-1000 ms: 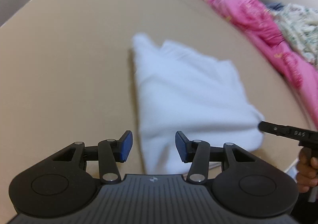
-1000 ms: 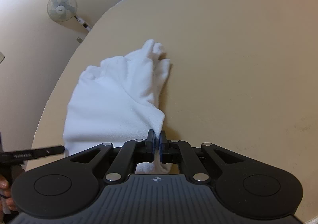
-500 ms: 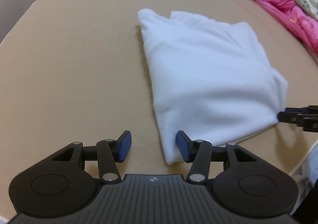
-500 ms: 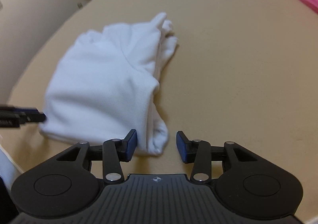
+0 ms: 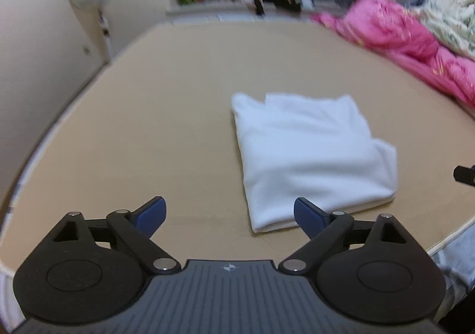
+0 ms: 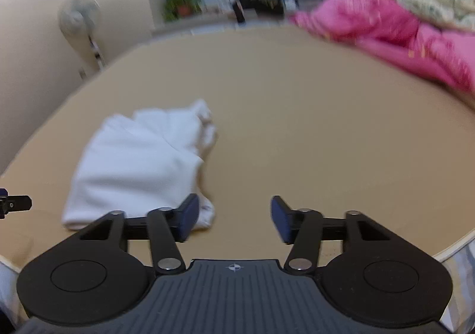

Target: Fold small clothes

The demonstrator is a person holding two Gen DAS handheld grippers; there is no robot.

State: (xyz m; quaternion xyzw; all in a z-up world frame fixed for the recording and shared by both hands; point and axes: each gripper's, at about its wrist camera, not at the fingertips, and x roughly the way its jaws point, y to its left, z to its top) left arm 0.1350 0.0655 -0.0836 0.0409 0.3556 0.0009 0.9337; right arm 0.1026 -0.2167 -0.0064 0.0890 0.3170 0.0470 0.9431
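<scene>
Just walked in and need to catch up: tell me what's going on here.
A person is folding small clothes with a handheld gripper in each hand. A white garment lies folded on the tan table. The left gripper and right gripper are both open and hold nothing, sitting at the near edge of the cloth. A pink blanket is piled at the far right.

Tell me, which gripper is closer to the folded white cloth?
Right, barely. The right gripper has one finger overlapping the folded white cloth's near corner; the left gripper sits just short of its front edge, open.
</scene>
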